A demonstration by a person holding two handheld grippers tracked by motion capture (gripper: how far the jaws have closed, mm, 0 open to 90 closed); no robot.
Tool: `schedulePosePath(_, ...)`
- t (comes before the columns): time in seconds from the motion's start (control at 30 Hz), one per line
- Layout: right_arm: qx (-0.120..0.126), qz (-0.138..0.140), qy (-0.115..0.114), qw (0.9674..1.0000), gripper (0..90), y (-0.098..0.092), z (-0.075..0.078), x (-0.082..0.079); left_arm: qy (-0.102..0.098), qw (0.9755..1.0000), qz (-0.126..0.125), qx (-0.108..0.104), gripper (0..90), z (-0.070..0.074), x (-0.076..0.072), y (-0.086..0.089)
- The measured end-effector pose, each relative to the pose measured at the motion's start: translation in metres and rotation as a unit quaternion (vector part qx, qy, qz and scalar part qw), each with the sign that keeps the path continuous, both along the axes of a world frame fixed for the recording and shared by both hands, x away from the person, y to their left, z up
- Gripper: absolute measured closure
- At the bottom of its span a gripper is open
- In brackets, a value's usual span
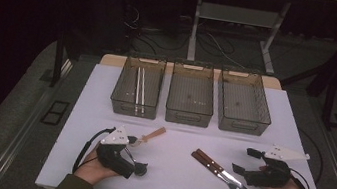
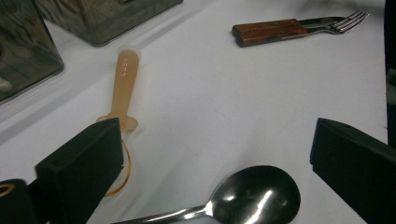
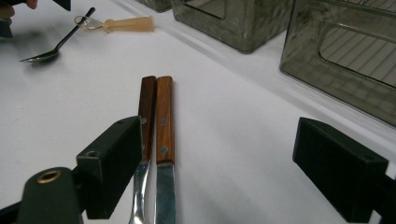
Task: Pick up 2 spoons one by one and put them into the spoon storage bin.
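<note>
In the high view, the left gripper (image 1: 139,157) rested low on the table (image 1: 168,185) with a spoon (image 1: 139,168) at its tips and a pale-handled tool (image 1: 153,135) just beyond them. The right gripper (image 1: 243,161) lay near the tines of a fork (image 1: 221,174) and a knife (image 1: 219,167), which lay side by side. Three bins (image 1: 192,94) stood well past both grippers, the left one holding chopsticks (image 1: 140,90).

In the left gripper view, the jaws stood wide apart and empty. The spoon's bowl (image 2: 259,193) lay between the two fingers, nearer the right one and touching neither. The pale tool (image 2: 123,84) ran forward from the left finger (image 2: 81,170).

In the right gripper view, the jaws were likewise wide and gripped nothing. The fork (image 3: 145,140) and knife (image 3: 164,140) lay just inside the left finger (image 3: 112,163), touching each other, handles pointing away.

The risk lay there, I judged: closing now could catch both pieces together, or push the fork aside off-centre, since they sat tight against one finger. The thin steel could also slip flat under the pads. On the left, the spoon's rounded bowl could squirt out from a pinch.
</note>
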State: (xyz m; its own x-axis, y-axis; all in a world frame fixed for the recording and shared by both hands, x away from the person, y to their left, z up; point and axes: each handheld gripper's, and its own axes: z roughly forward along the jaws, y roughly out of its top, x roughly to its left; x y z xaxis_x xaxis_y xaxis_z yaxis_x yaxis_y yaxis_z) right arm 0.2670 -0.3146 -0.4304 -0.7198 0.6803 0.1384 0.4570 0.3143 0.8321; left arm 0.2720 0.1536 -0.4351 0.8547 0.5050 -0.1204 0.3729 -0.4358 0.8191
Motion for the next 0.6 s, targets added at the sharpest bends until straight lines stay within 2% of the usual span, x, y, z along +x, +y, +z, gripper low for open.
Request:
schedulePosePath(0.23, -0.001, -0.004, -0.001, 1.0, 15.8, -0.0034, -0.0007, -0.0035, 0.004, 0.9999, 0.008, 0.007, 5.2, 0.0004, 0.0011, 0.0012)
schedulePosePath(0.4, -0.012, -0.001, 0.001, 0.9999, 15.8, 0.0006, -0.0032, -0.0035, 0.006, 0.9995, 0.026, 0.015, 14.2, 0.0019, 0.0029, 0.0046)
schedulePosePath(0.6, -0.016, 0.001, 0.002, 0.9999, 15.8, 0.0035, -0.0048, -0.0046, -0.004, 0.999, 0.044, 0.007, 24.4, 0.0074, 0.0089, 0.0099)
